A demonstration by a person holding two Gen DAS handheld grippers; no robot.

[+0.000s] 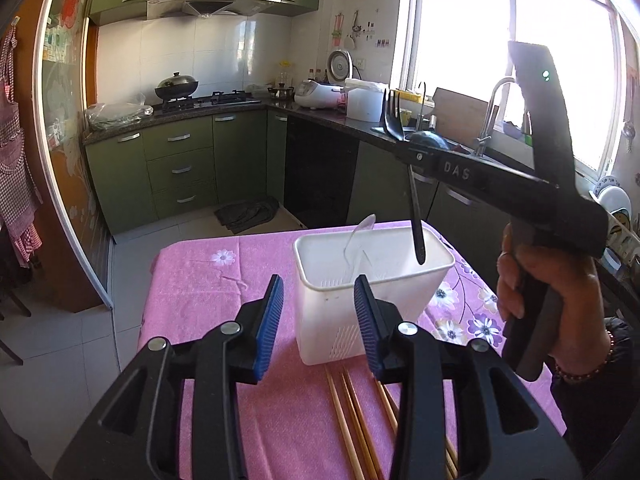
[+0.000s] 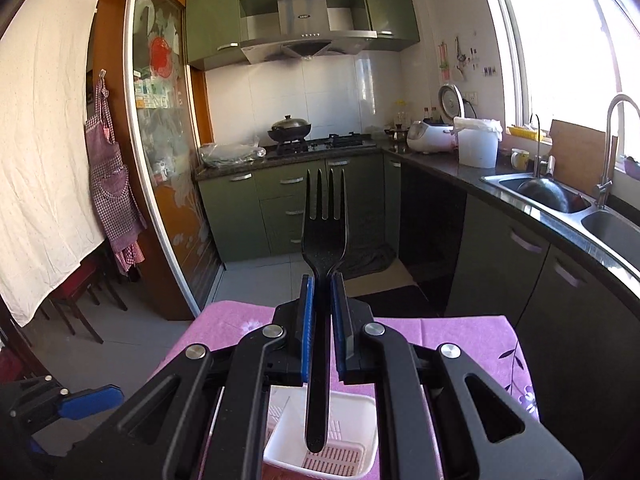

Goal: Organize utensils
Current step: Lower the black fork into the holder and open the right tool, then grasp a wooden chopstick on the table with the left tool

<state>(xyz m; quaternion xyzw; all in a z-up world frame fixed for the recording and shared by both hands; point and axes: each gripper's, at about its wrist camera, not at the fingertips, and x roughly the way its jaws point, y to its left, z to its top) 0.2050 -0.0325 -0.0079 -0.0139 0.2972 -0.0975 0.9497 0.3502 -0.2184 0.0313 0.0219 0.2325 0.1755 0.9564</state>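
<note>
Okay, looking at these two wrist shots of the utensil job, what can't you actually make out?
- Chopsticks: left wrist view, near ends cut off by the bottom edge and the left tool.
- White holder: right wrist view, mostly hidden behind the right tool and black fork.
- Clear spoon: left wrist view, lower part hidden inside the holder.
- Outside the window: washed out by glare.

text: "DAS" | on: right tool [image 1: 402, 146] arm | else: unreadable

A table under a pink floral cloth [image 1: 208, 280] carries an upright white slotted plastic utensil caddy [image 1: 360, 312] and, nearer the camera, several loose wooden chopsticks [image 1: 352, 420].
</note>
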